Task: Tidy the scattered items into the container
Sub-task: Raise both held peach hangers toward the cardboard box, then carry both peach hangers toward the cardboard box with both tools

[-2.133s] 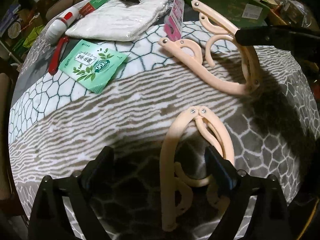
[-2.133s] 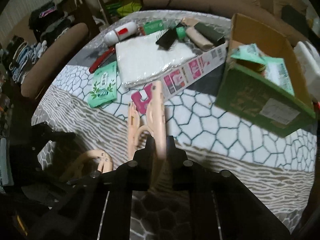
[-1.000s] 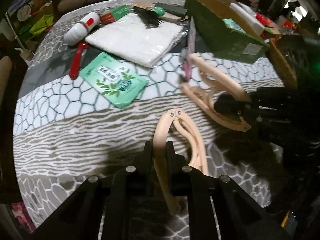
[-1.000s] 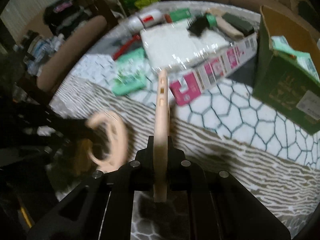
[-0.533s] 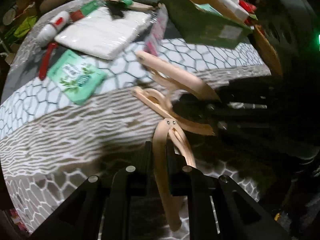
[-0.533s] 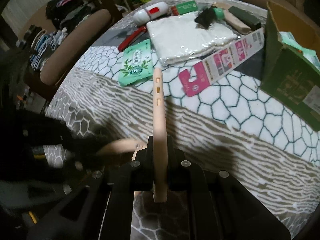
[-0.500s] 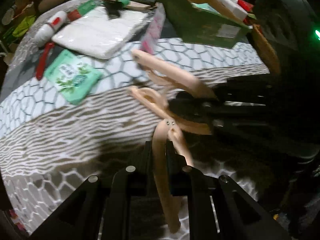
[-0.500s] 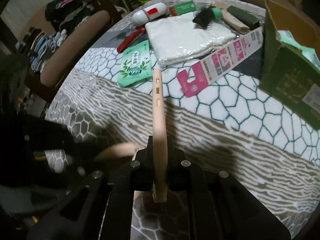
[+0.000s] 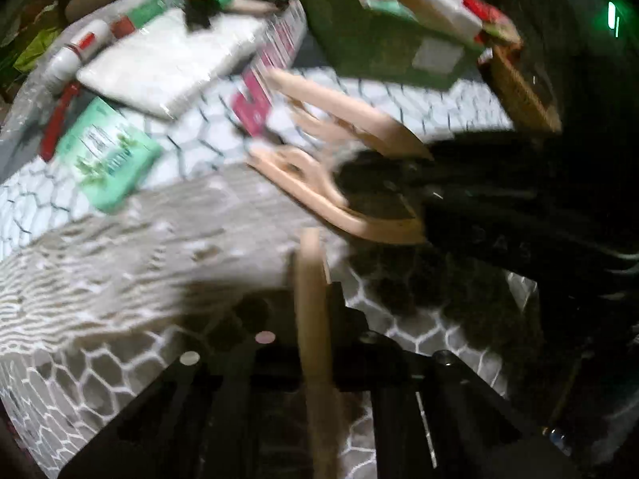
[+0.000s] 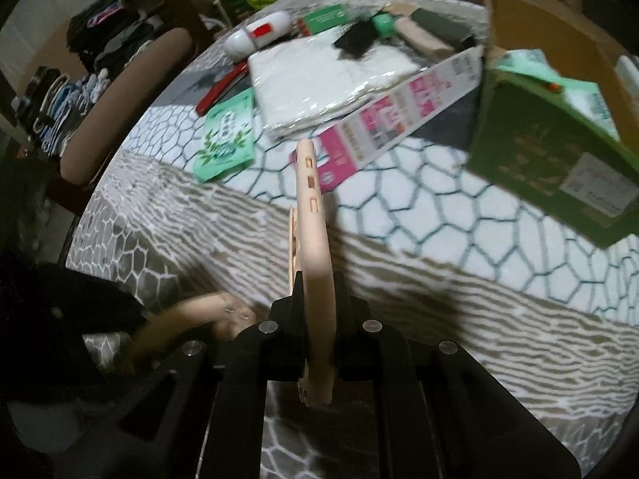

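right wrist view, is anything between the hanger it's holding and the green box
Nothing visible. The right gripper is shut on the hanger, and only bare patterned blanket lies between it and the green box; the pink card lies to one side.

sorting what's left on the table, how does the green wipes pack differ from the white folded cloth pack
The green wipes pack is mint green with printed leaves; the white folded cloth pack is plain white under clear glossy wrap. The wipes pack looks smaller and flatter, the cloth pack broader and thicker. A black brush rests on the cloth pack; nothing lies on the wipes pack. Both lie flat on the patterned cover, outside the green box.
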`<state>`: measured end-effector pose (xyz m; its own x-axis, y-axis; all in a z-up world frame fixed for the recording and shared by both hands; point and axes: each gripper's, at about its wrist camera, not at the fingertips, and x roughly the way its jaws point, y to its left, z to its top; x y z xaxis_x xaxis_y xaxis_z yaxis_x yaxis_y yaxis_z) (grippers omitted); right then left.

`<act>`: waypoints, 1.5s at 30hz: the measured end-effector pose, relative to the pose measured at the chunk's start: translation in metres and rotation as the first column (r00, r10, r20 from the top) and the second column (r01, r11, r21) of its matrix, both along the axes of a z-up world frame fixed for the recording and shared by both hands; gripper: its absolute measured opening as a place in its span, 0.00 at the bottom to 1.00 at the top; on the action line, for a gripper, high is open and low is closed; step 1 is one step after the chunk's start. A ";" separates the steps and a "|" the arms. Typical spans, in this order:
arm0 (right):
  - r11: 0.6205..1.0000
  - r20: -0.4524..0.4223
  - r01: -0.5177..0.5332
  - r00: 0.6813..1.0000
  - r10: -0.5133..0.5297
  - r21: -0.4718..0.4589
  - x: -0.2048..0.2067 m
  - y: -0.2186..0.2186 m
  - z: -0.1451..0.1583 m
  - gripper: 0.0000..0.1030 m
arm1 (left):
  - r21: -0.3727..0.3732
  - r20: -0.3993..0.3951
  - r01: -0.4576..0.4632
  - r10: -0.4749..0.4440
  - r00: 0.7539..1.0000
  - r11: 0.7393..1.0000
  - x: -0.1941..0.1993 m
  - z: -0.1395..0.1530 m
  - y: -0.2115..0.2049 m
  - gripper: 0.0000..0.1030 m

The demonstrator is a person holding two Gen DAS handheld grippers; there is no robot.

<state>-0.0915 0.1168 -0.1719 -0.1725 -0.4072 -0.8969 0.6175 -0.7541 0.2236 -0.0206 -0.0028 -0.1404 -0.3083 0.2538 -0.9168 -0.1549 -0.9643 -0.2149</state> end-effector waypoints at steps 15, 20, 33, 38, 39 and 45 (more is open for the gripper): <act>0.992 -0.049 0.071 0.996 -0.076 -0.103 -0.003 0.024 0.023 0.10 | -0.167 -0.206 -0.112 0.077 0.976 0.980 -0.015 0.039 -0.019 0.09; 0.990 -0.069 0.081 0.994 -0.090 -0.118 -0.001 0.027 0.029 0.09 | -0.155 -0.236 -0.144 0.105 0.966 0.977 -0.019 0.047 -0.022 0.09; 0.978 -0.215 0.121 0.964 -0.158 -0.172 0.018 0.040 0.065 0.09 | -0.054 -0.338 -0.208 0.178 0.924 0.977 -0.031 0.070 -0.010 0.09; 0.981 -0.214 0.132 0.963 -0.161 -0.144 0.023 0.043 0.063 0.09 | -0.063 -0.320 -0.235 0.203 0.925 0.970 -0.034 0.066 -0.008 0.09; 0.981 -0.212 0.134 0.964 -0.162 -0.140 0.024 0.044 0.063 0.09 | -0.071 -0.313 -0.240 0.207 0.927 0.968 -0.034 0.065 -0.009 0.09; 0.980 -0.201 0.164 0.962 -0.184 -0.112 0.027 0.048 0.061 0.09 | -0.102 -0.285 -0.279 0.241 0.928 0.955 -0.032 0.057 -0.013 0.09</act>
